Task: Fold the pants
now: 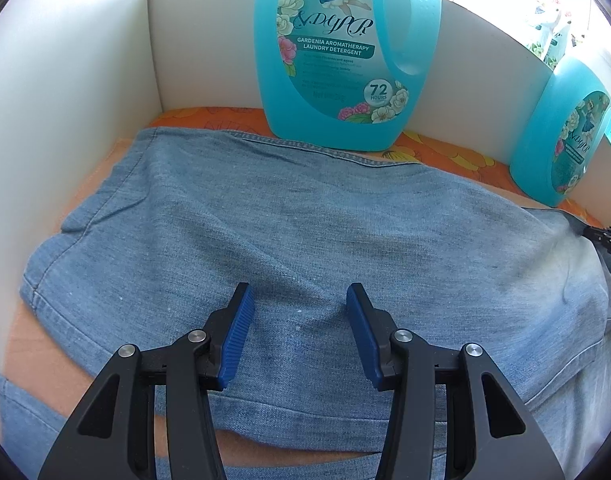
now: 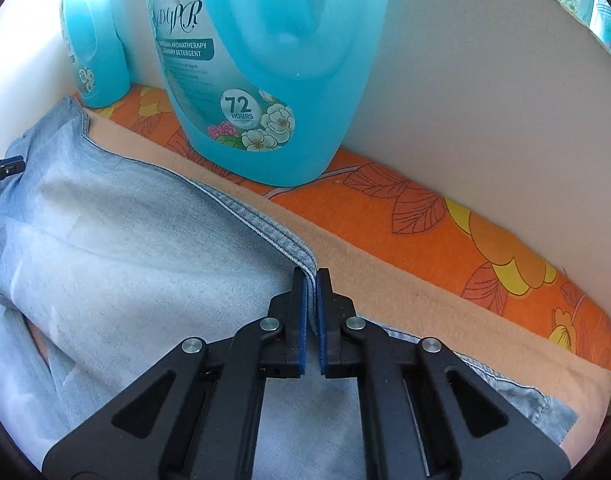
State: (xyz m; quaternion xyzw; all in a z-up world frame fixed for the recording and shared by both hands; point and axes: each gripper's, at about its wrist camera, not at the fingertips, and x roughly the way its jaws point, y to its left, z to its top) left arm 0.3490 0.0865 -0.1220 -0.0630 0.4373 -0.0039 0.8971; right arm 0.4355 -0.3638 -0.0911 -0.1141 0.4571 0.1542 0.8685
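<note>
Left gripper [image 1: 297,296]: jaws apart, blue ribbed pads clear of each other, with nothing between them; they hang over the pants [image 1: 305,208], and contact with the cloth cannot be judged. The pants are light blue denim, spread flat beneath and ahead of these jaws, a stitched hem running across just behind them and a second layer of denim showing nearer still. Right gripper [image 2: 312,276]: jaws together, clamped on a seamed edge of the pants [image 2: 145,248], the doubled stitched edge entering between the pads from ahead and to the left. Left of these jaws the denim lies in a broad pale sheet with soft creases; right of them, a bare strip of the peach blanket [image 2: 405,280]. Beyond that strip lies an orange floral cloth [image 2: 445,216] up to the white back wall [image 2: 485,100]. A blue laundry detergent bottle [image 1: 337,52] stands on the orange cloth straight ahead of the left jaws, past the far edge of the denim; label reads "Gardenia Aromatherapy Laundry Detergent", "72 hours". A second blue bottle [image 1: 565,140] stands ahead and to the right of the left jaws, close to the wall. The tip of the right gripper shows at the far right edge of the left wrist view, at the denim's edge.
</note>
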